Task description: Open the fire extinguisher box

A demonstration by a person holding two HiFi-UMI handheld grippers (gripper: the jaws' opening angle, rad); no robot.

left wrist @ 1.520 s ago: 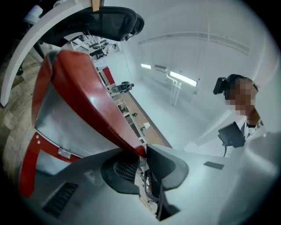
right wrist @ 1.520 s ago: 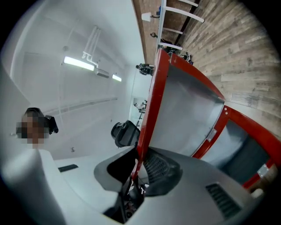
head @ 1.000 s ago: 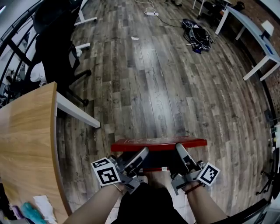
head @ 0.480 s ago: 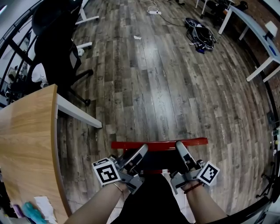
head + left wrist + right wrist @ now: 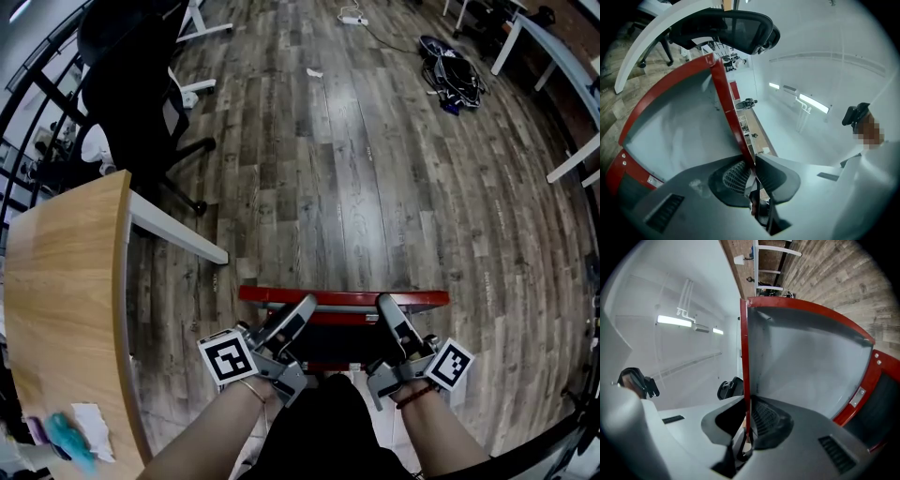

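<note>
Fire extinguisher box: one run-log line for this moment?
lid: up, part open | left tongs: shut on lid edge | right tongs: shut on lid edge

Looks like office, open-plan type: black swivel chair [image 5: 131,84], curved wooden table [image 5: 66,309], white desks [image 5: 561,56] off to side, plank floor [image 5: 356,187], power strip [image 5: 352,19], backpack [image 5: 453,80] dumped on it.

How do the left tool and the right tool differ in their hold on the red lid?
The left tool grips the red lid left of its middle, the right tool right of its middle. The lid's edge runs slanted through the left tool in the left gripper view, but upright through the right tool in the right gripper view. Both are shut on that edge.
</note>
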